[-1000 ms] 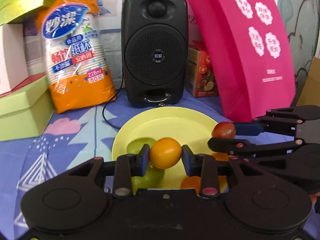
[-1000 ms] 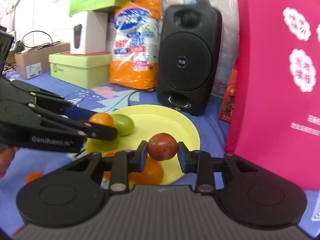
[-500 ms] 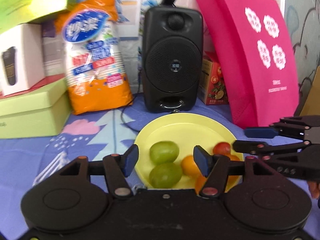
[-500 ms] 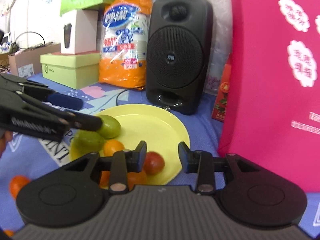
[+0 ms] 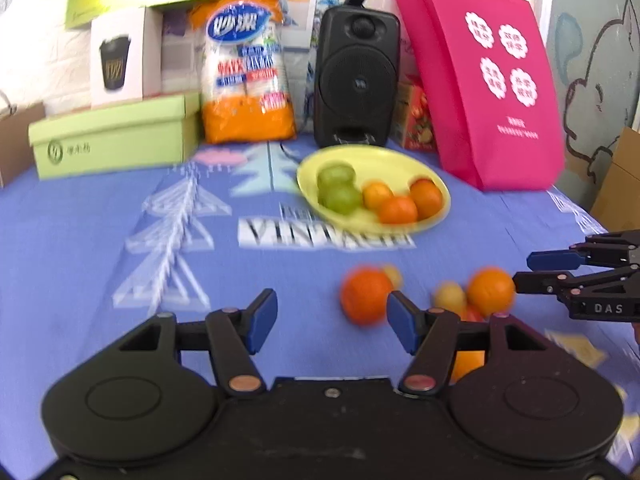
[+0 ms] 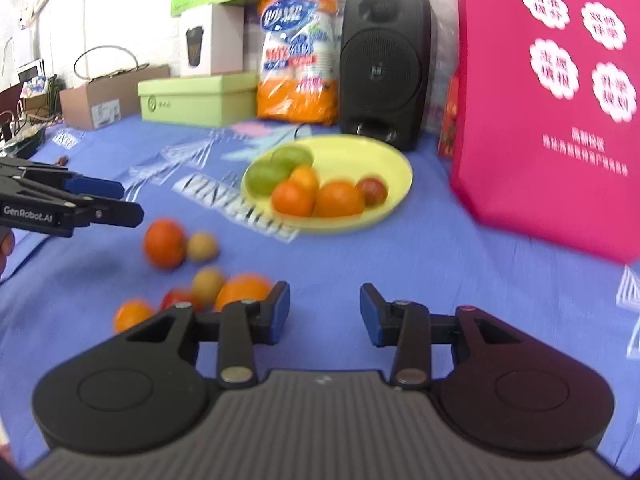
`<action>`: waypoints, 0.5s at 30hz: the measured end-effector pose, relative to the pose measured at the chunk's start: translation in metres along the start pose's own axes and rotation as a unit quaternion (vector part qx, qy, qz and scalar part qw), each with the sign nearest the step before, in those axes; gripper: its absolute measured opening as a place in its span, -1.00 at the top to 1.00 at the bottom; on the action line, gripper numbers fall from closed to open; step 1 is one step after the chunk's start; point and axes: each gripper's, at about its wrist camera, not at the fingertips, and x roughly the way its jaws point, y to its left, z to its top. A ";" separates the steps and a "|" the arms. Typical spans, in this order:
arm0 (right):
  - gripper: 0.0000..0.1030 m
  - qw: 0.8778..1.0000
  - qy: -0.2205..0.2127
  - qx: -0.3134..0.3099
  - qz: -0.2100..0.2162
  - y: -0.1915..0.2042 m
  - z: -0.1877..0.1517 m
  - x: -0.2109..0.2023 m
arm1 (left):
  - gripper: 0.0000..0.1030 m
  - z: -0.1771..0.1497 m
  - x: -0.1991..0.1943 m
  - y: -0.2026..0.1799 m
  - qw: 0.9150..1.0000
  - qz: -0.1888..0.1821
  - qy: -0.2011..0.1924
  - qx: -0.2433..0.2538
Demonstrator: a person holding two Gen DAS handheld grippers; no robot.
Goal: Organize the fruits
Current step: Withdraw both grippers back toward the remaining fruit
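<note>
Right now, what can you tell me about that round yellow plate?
The round yellow plate, shallow with a raised rim and plastic-looking, lies flat on the blue patterned cloth before the black speaker. It holds two green fruits, three orange ones and a dark red one. Neither gripper touches it.

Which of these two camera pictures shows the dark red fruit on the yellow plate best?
The right wrist view: the dark red fruit sits unobstructed on the yellow plate. In the left wrist view it is mostly hidden behind an orange.
</note>
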 end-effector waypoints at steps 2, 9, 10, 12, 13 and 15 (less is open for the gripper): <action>0.26 1.000 0.006 -0.006 0.001 0.008 -0.011 -0.009 | -0.19 -0.015 -0.009 -0.007 1.000 -0.006 0.005 0.000; 0.21 0.999 0.015 -0.027 0.037 0.029 -0.029 -0.020 | -0.19 -0.046 -0.010 -0.048 0.997 -0.056 0.029 0.041; 0.18 0.999 0.014 -0.032 0.038 0.031 -0.029 -0.020 | -0.19 -0.047 -0.008 -0.054 0.997 -0.060 0.028 0.048; 0.13 0.999 0.015 -0.038 0.033 0.032 -0.029 -0.018 | -0.16 -0.046 -0.003 -0.063 0.996 -0.062 0.027 0.054; 0.08 0.999 0.015 -0.042 0.028 0.032 -0.029 -0.017 | -0.16 -0.045 -0.001 -0.066 0.996 -0.060 0.026 0.056; 0.04 0.999 0.013 -0.041 0.021 0.029 -0.029 -0.018 | -0.07 -0.044 0.005 -0.069 0.997 -0.053 0.026 0.054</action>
